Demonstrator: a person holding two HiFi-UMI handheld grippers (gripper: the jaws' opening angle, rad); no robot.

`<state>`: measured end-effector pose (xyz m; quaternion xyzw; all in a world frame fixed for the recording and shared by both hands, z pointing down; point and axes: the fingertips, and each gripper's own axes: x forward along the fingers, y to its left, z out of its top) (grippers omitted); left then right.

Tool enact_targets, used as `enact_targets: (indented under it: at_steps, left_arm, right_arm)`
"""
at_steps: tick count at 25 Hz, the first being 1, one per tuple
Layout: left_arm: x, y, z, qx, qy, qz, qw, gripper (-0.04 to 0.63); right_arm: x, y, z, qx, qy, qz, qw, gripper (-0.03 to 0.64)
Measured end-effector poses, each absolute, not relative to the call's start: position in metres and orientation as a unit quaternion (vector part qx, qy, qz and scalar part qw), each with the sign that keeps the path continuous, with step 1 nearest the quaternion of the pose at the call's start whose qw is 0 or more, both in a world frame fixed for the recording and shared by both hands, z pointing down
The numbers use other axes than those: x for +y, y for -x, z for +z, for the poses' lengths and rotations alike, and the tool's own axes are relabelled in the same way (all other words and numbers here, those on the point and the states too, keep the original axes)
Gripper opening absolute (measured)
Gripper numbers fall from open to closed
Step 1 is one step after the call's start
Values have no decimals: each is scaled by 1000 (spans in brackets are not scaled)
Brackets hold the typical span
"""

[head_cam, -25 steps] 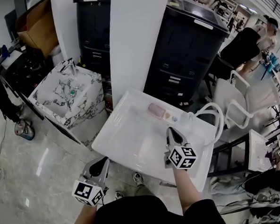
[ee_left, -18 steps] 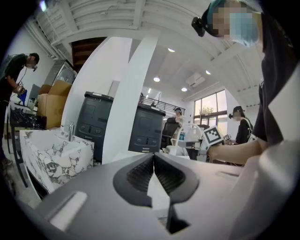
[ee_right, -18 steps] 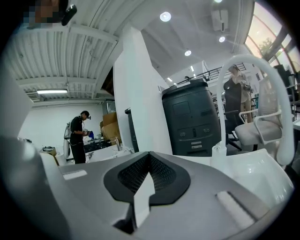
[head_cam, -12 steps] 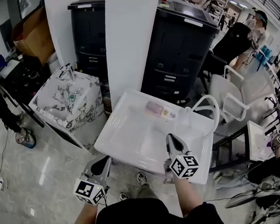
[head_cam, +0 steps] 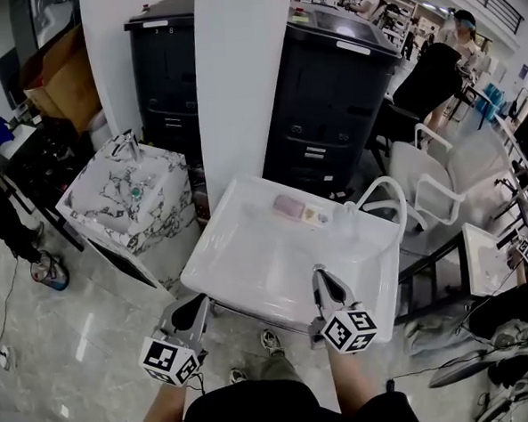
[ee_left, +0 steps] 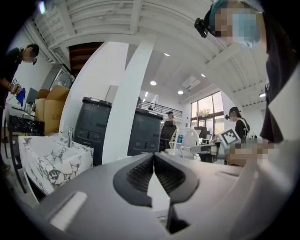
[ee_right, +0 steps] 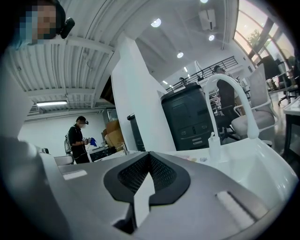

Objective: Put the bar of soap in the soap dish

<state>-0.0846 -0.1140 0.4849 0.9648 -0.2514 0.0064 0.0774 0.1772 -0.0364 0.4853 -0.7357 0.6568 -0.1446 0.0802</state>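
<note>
A pink rectangular piece [head_cam: 289,206] lies on the back ledge of the white sink [head_cam: 240,252], with a small pale-yellow piece [head_cam: 314,215] right beside it. I cannot tell which is the soap and which the dish. My right gripper [head_cam: 322,278] is shut and empty over the sink's front rim, well short of both pieces. In the right gripper view its jaws [ee_right: 149,157] meet with nothing between them. My left gripper [head_cam: 198,305] hangs shut and empty in front of the sink's near left corner; its jaws [ee_left: 153,157] are closed together.
A curved white faucet [head_cam: 384,196] and a small bottle [ee_right: 213,146] stand at the sink's back right. A marble-patterned sink [head_cam: 129,192] is to the left, dark cabinets [head_cam: 328,95] and a white pillar [head_cam: 238,82] behind, white chairs [head_cam: 440,172] to the right. People stand farther off.
My right gripper has drawn back from over the basin to the sink's front rim, still shut. The left gripper has stayed in place.
</note>
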Motion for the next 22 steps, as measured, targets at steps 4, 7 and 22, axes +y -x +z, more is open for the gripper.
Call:
enact_targets:
  at_steps: [4,7,22]
  left_arm:
    - [-110,82,483,-243,-967,1,77,54]
    - [-108,81,481,-240,-968,-2,78,54]
    - [-101,76,486,-233,-968,-8,96,54]
  right_arm:
    - [-23,-168,484,658,733,-148,90,2]
    - [-14,-161,479,661,730,-147,97,2]
    - [0,-142,475,671,719,-155,99,2]
